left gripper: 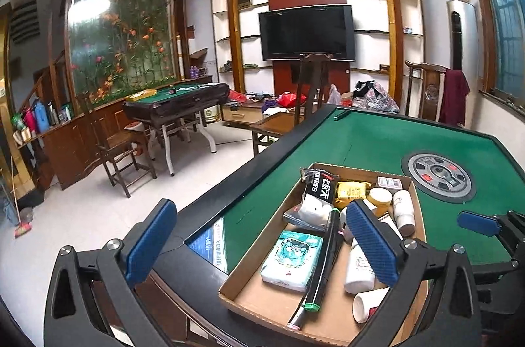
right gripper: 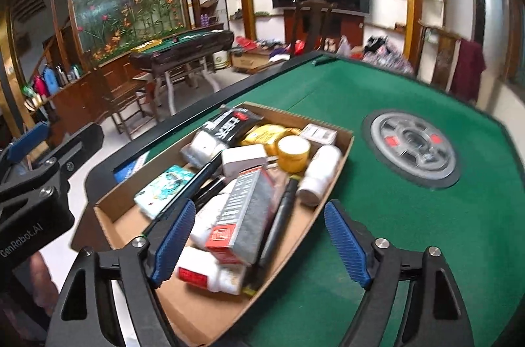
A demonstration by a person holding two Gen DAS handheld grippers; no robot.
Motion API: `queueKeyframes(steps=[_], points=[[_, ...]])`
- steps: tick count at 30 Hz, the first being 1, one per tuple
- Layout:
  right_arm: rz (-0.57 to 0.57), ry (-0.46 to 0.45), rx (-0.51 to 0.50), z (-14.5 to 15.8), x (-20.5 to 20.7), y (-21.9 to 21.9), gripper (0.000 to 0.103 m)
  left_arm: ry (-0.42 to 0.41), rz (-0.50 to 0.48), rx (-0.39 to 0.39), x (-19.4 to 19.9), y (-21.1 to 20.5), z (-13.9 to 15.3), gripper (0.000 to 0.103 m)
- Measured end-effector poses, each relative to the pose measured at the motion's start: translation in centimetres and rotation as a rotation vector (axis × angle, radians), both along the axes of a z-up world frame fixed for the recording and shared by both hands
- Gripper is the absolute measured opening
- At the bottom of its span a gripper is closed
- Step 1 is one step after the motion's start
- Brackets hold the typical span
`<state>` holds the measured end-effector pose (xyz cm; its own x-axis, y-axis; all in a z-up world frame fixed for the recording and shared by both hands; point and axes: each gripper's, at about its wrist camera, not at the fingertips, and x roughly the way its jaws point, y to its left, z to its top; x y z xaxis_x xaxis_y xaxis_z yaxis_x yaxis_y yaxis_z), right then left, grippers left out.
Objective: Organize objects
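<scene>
A shallow cardboard box [left gripper: 249, 297] [right gripper: 193, 314] lies on the green mahjong table [left gripper: 377, 137] [right gripper: 410, 232]. It holds a tissue pack [left gripper: 290, 256] [right gripper: 162, 187], a black pen [left gripper: 323, 258], a black snack bag [left gripper: 320, 187] [right gripper: 229, 123], a yellow jar [right gripper: 293, 153], white bottles [left gripper: 357, 268] [right gripper: 320, 174] and a grey-red carton [right gripper: 242, 215]. My left gripper [left gripper: 262, 245] is open over the box's near left part. My right gripper [right gripper: 259, 245] is open above the box's near end; it also shows in the left wrist view [left gripper: 479, 224].
The table's round centre console [left gripper: 438, 178] [right gripper: 411, 146] lies to the right of the box. The black table rim [left gripper: 262, 156] runs along the left. Beyond it stand a wooden chair [left gripper: 115, 146], a second mahjong table [left gripper: 177, 99] and a TV [left gripper: 306, 32].
</scene>
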<state>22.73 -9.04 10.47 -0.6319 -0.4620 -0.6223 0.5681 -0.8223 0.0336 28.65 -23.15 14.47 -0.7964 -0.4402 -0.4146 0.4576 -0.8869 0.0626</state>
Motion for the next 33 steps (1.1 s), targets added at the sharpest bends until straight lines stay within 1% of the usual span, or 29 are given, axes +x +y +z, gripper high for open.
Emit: queueKeyframes(steps=[6, 11, 18, 24, 29, 33], points=[[-0.028, 0.04, 0.022, 0.3, 0.0, 0.2, 0.091, -0.008, 0.034, 0.063, 0.1, -0.6, -0.2, 0.103], [-0.031, 0.057, 0.041, 0.3, 0.2, 0.0, 0.092, -0.03, 0.053, 0.055, -0.1, -0.4, -0.5, 0.103], [-0.024, 0.096, 0.087, 0.5, 0.5, -0.9, 0.094, -0.054, 0.067, 0.066, -0.3, -0.6, -0.9, 0.103], [0.0, 0.135, 0.14, 0.6, 0.7, -2.1, 0.095, -0.061, 0.067, 0.101, -0.2, -1.0, -1.4, 0.103], [0.004, 0.166, 0.182, 0.2, 0.8, -2.9, 0.096, -0.065, 0.075, 0.107, -0.1, -1.3, -1.7, 0.103], [0.003, 0.156, 0.19, -0.2, 0.5, -3.0, 0.096, -0.062, 0.069, 0.118, -0.1, -1.4, -1.7, 0.103]])
